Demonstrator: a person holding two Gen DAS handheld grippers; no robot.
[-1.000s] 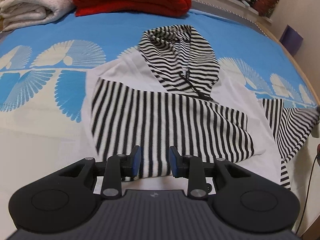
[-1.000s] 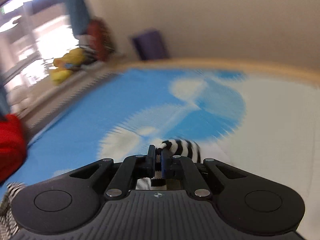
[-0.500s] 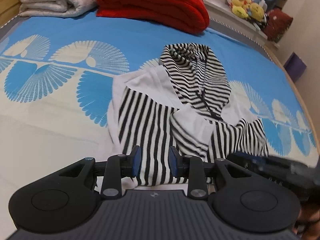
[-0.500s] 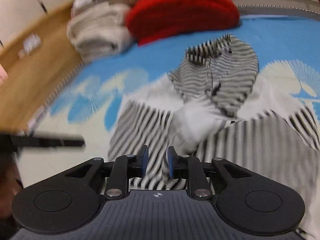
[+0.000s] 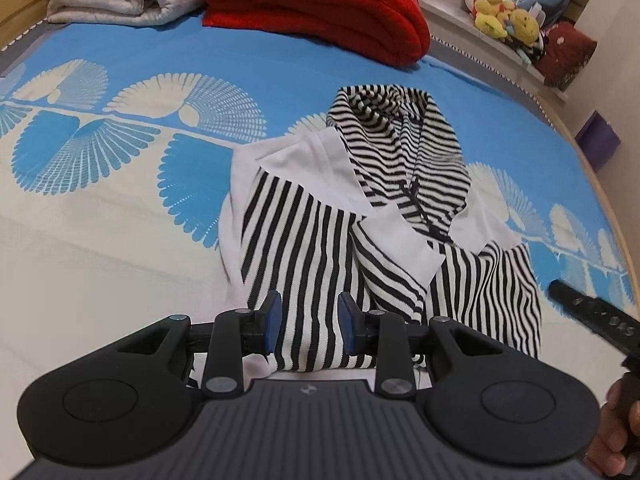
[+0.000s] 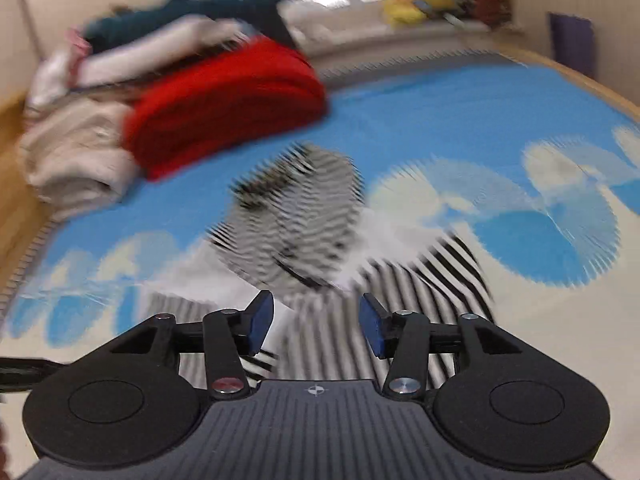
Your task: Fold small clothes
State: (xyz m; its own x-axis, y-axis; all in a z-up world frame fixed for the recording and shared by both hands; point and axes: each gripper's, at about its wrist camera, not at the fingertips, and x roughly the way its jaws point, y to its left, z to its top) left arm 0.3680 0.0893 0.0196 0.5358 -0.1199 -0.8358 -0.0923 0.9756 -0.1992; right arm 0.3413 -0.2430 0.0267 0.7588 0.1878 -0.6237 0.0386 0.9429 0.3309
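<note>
bed with blue fan-print sheet [image 5: 120,60] | small black-and-white striped hooded top [image 5: 320,240] lies mid-bed, both sleeves folded in | left claw [image 5: 308,322] open, empty, above hem | right claw [image 6: 316,322] has just been opening, empty | tip: grab hem evenly, fold up flat

The striped hoodie [image 5: 384,240] is hidden along its near hem by the left gripper's body. In the right wrist view everything beyond the fingers [image 6: 260,320] is smeared by motion blur. A hand [image 5: 616,436] is cropped at the frame edge.
</note>
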